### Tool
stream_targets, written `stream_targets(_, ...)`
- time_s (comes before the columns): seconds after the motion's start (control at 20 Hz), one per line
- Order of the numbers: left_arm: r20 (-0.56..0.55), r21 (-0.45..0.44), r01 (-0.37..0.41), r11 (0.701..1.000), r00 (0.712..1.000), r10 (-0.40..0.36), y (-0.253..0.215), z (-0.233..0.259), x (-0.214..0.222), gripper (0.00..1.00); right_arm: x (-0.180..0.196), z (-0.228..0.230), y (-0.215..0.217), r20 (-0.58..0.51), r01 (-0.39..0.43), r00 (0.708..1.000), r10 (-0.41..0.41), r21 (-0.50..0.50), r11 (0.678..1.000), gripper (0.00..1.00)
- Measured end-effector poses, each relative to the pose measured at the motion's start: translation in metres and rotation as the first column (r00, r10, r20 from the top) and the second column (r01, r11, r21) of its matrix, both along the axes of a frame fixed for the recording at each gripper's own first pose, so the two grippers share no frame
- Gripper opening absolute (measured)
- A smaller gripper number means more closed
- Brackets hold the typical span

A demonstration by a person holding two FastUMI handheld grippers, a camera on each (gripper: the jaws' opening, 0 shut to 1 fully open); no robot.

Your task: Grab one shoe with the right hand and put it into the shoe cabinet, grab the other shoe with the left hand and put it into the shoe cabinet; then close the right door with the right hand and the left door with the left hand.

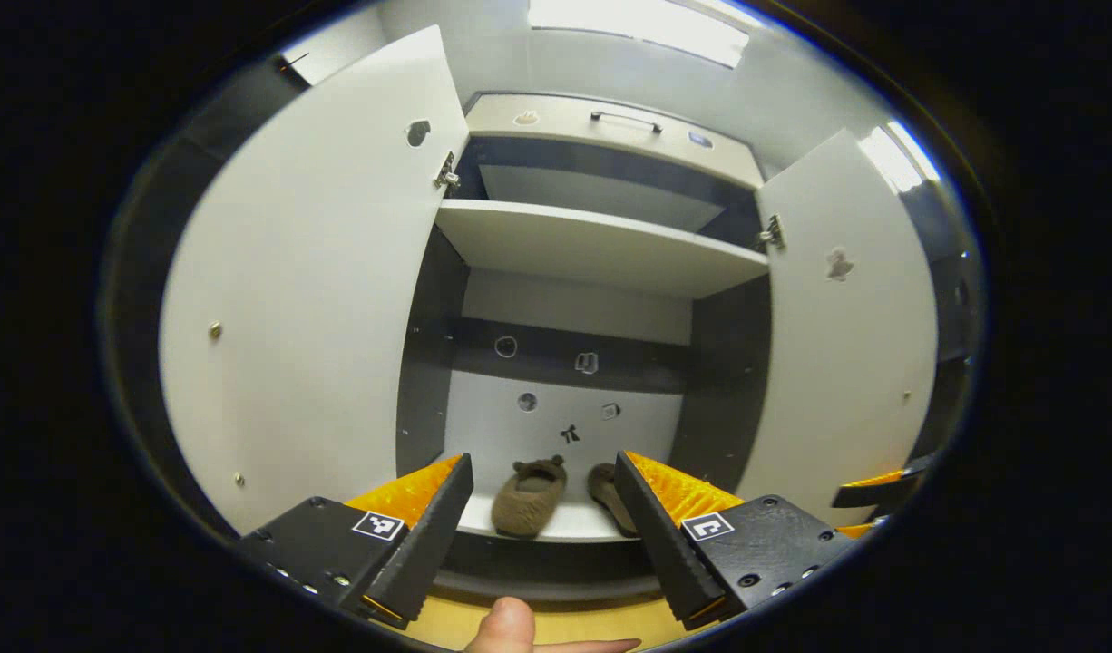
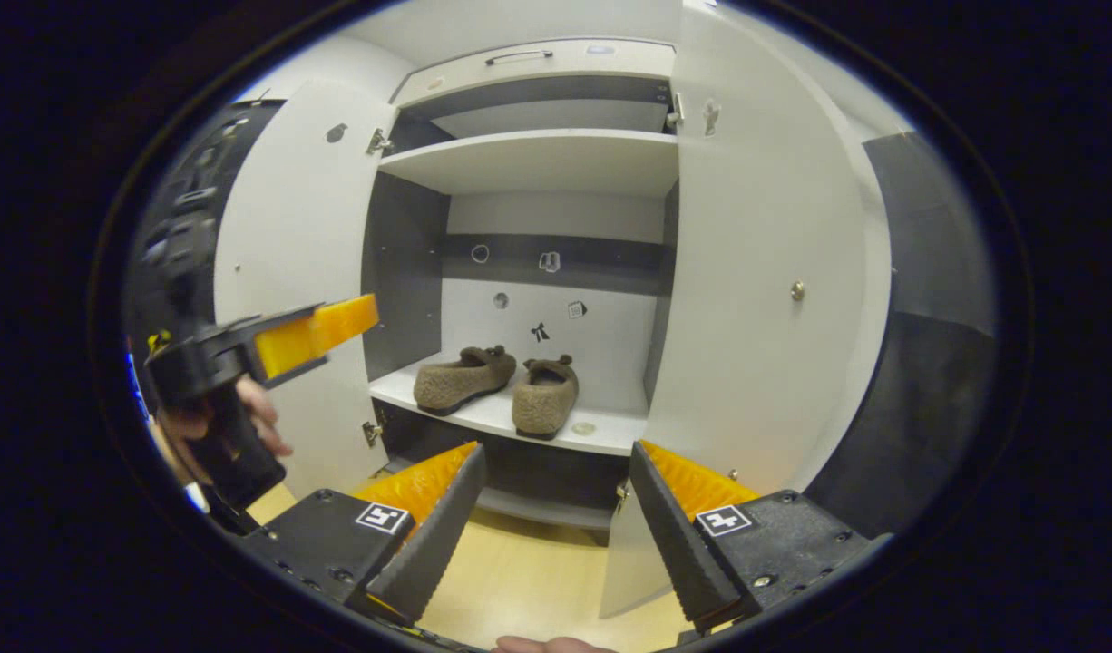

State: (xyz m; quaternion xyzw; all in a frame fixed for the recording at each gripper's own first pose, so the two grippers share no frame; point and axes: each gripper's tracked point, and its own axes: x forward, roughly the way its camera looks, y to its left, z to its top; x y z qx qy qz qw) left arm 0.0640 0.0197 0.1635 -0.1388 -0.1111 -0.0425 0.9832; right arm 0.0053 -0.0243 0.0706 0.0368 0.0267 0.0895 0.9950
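Shoes lay side by side on the lower shelf (image 2: 601, 433) of the shoe cabinet (image 2: 538, 63): the left shoe (image 2: 463, 378) angled, the right shoe (image 2: 545, 397) just beside it, toes toward the cabinet's back wall. Both cabinet doors stood open, the left door (image 2: 293, 263) and the right door (image 2: 755, 299). The left gripper (image 1: 545, 526) and the right gripper (image 2: 556, 521) faced the cabinet, jaws released and empty.
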Motion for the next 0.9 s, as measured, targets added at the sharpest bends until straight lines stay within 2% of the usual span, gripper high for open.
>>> stream_targets(0.1, -0.011, 0.016, -0.043, 0.999, 0.999, 0.043, 0.006, -0.015, -0.023, 0.95, -0.002, 0.001, 0.002, 0.015, -0.003, 1.000, 0.003, -0.008, 1.000, 1.00)
stream_targets(0.2, -0.051, 0.058, -0.037, 0.998, 0.998, 0.040, 0.000, -0.030, -0.036, 0.95, -0.005, -0.001, 0.003, 0.016, -0.007, 1.000, 0.007, -0.012, 1.000, 1.00)
stream_targets(0.35, -0.084, 0.094, -0.037, 0.995, 0.995, 0.045, -0.003, -0.038, -0.030, 0.95, -0.015, 0.000, -0.001, 0.033, 0.000, 0.999, 0.001, -0.016, 1.000, 1.00)
stream_targets(0.5, -0.121, 0.063, -0.008, 0.998, 0.993, 0.015, -0.014, -0.042, -0.018, 0.95, -0.036, -0.009, -0.017, 0.027, -0.002, 1.000, 0.003, -0.048, 0.999, 0.99)
stream_targets(0.65, -0.139, 0.023, 0.026, 0.999, 0.990, -0.023, -0.031, -0.047, -0.004, 0.95, -0.068, -0.022, -0.064, 0.009, 0.087, 0.996, -0.087, -0.078, 0.993, 1.00)
stream_targets(0.8, -0.188, -0.001, 0.074, 0.997, 0.979, -0.073, -0.054, -0.058, 0.009, 0.95, -0.096, -0.014, -0.129, 0.074, 0.272, 0.961, -0.265, -0.107, 0.956, 0.98)
stream_targets(0.9, -0.217, -0.015, 0.100, 0.995, 0.971, -0.101, -0.069, -0.064, 0.014, 0.95, -0.099, -0.023, -0.162, 0.065, 0.342, 0.940, -0.336, -0.115, 0.933, 0.97)
